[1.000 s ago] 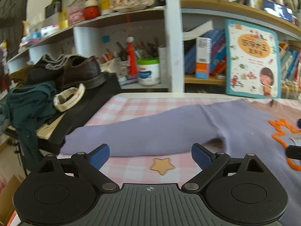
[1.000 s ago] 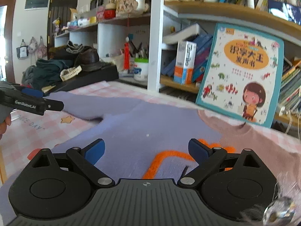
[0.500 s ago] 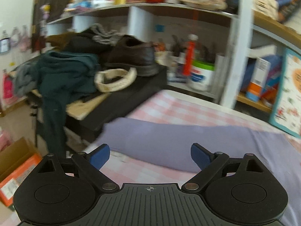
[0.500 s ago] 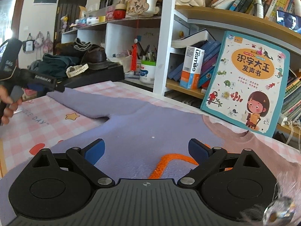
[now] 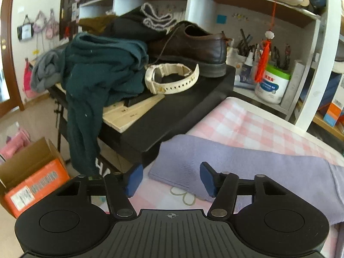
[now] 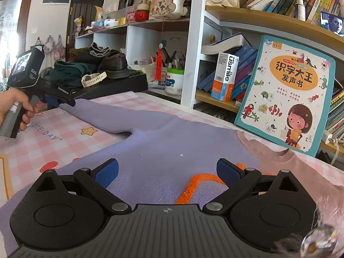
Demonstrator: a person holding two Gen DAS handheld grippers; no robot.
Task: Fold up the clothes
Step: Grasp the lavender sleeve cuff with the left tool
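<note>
A lilac sweater (image 6: 163, 144) with an orange design and a pinkish collar lies flat on the pink checked tablecloth (image 6: 53, 133). Its sleeve (image 6: 120, 118) stretches out to the left. My left gripper (image 5: 171, 179) is at the sleeve's ribbed cuff (image 5: 172, 167). Its jaws are closing with the cuff end between them, and the blue pads (image 5: 134, 179) do not press on it. From the right wrist view, the left gripper (image 6: 69, 102) is at the far sleeve end, held by a hand (image 6: 13, 105). My right gripper (image 6: 167, 172) hovers open over the sweater's chest, holding nothing.
Past the table's left end a black stand (image 5: 182, 116) carries a brown shoe (image 5: 189, 45), a white watch (image 5: 172, 80) and a dark green garment (image 5: 96, 73). An orange cardboard box (image 5: 32, 185) sits on the floor. A children's book (image 6: 288, 94) leans on the shelves behind the table.
My left gripper has swung left along the sleeve to its cuff, rolling as it went, and its jaws have narrowed. The right gripper has stayed put.
</note>
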